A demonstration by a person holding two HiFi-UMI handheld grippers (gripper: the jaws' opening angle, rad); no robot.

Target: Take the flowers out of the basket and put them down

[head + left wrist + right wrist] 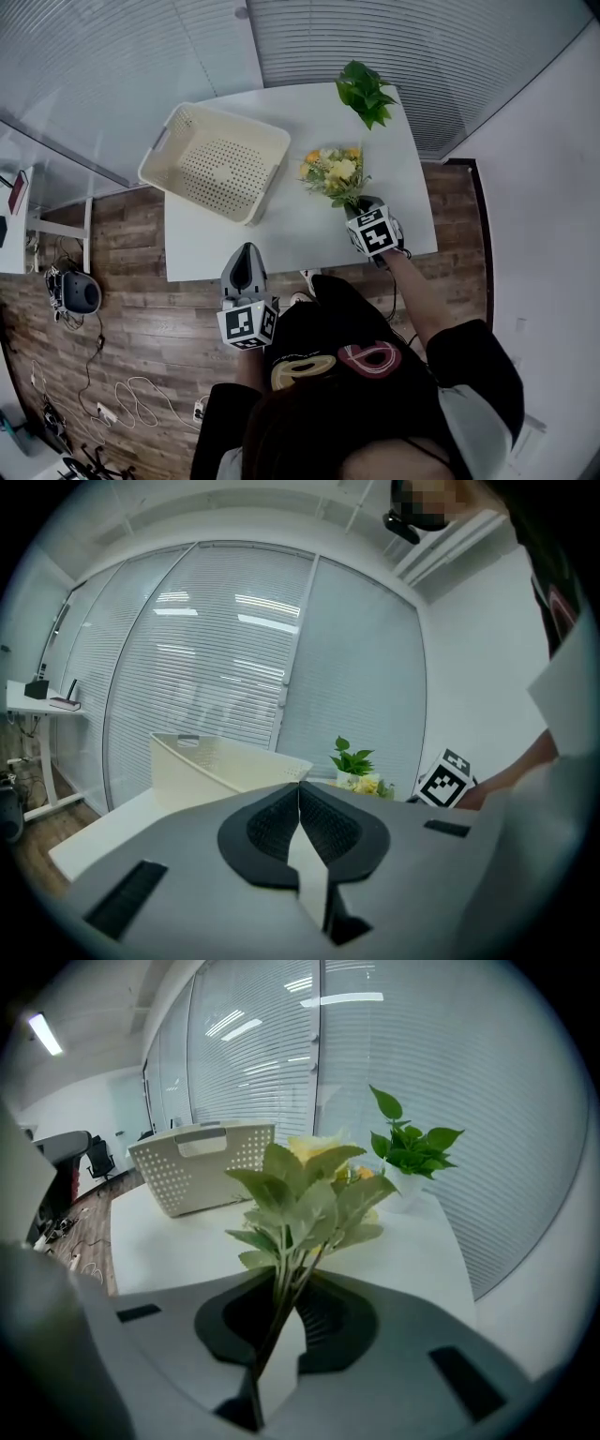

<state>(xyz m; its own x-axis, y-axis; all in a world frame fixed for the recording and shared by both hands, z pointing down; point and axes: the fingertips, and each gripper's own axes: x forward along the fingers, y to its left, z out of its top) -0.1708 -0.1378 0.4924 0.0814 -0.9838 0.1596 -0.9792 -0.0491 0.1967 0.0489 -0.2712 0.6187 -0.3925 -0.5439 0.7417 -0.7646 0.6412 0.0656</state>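
The right gripper has its jaws almost shut on the thin green stems of the flowers; it holds them low down, near the stem ends, and the leaves and yellow blooms stick out in front. The flowers are already out of the basket; they are over the white table, to the right of the basket and near the potted plant; I cannot tell if they touch the table yet. The left gripper has its jaws shut with nothing in them; it waits at the near edge of the table. Here is what I think could go wrong; the stems are skinny and the top is heavy, so the bunch could swing or slip in the pads; if the jaws open while the flowers are up in the air, they could fall and bounce or roll off the edge; if the gripper pushes down too hard, the stems could bend; if it goes too far forward, the blooms could bump the potted plant.
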